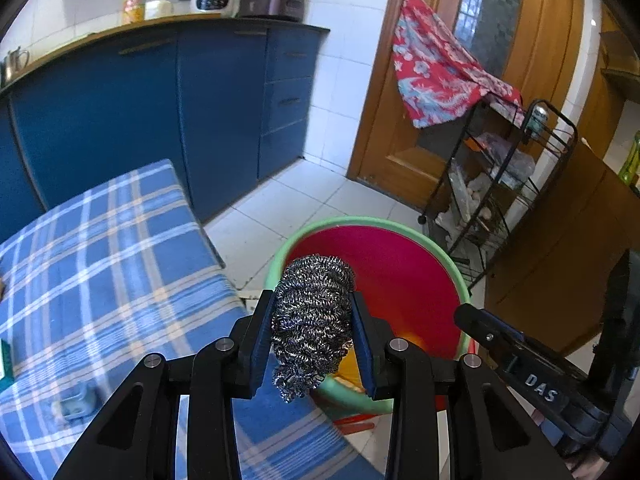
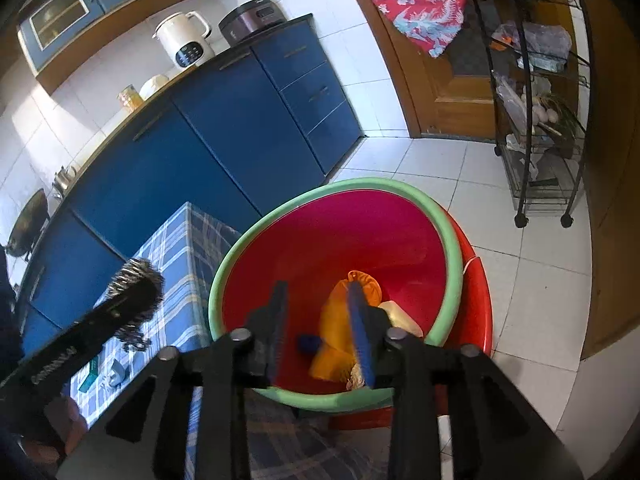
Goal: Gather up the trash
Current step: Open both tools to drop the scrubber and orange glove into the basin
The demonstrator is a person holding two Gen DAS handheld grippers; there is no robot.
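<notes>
A steel wool scourer [image 1: 312, 320] is clamped between the blue pads of my left gripper [image 1: 313, 297], which is shut on it at the near rim of the red bin [image 1: 400, 264] with a green rim. In the right wrist view the same scourer [image 2: 134, 280] hangs over the edge of the blue plaid table [image 2: 180, 248]. My right gripper [image 2: 316, 286] stands open over the bin [image 2: 280, 208], nothing pressed between its pads. Inside the bin lie an orange wrapper [image 2: 340, 320], a small blue piece [image 2: 310, 343] and a pale item [image 2: 400, 314].
The plaid table [image 1: 100, 260] carries a small teal object [image 1: 76, 400]. Blue cabinets [image 1: 120, 112] stand behind it, and a black wire rack [image 1: 500, 184] stands right of the bin by a wooden door [image 1: 400, 160]. White floor tiles [image 2: 520, 280] surround the bin.
</notes>
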